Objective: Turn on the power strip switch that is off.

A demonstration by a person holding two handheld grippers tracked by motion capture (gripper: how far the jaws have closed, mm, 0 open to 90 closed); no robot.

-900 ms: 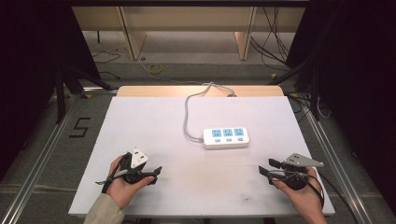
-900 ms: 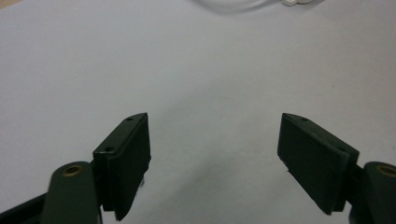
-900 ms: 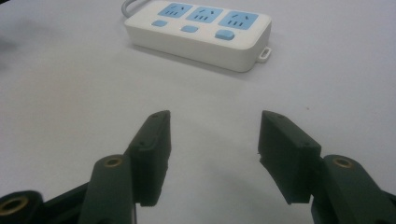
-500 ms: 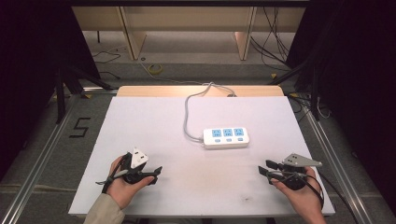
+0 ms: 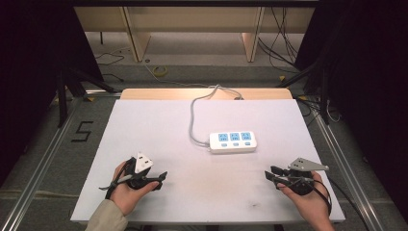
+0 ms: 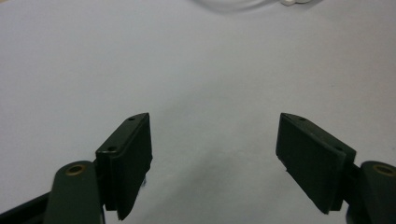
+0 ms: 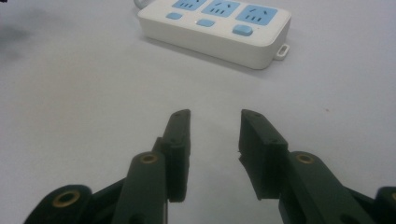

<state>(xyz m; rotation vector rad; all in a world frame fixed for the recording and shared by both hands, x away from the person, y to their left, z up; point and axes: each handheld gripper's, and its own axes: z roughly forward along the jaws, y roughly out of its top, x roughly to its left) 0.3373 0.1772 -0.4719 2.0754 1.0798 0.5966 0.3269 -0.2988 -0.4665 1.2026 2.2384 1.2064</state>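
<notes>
A white power strip (image 5: 233, 141) with three blue sockets and three blue buttons lies right of the table's middle. Its grey cable (image 5: 193, 113) runs off the far edge. My left gripper (image 5: 161, 179) rests at the near left of the table, held by a hand, pointing right, with nothing in it. In the left gripper view its jaws (image 6: 215, 140) stand wide apart over bare white surface. My right gripper (image 5: 269, 177) sits at the near right, pointing left. In the right gripper view it (image 7: 215, 119) is open with a narrower gap, and the power strip (image 7: 219, 23) lies ahead of it.
The white table top (image 5: 144, 130) has a wooden strip (image 5: 154, 94) along its far edge. Metal rails (image 5: 48, 154) flank both sides. A "5" mark (image 5: 82, 131) is on the floor at left. Loose cables (image 5: 159, 71) lie on the floor behind.
</notes>
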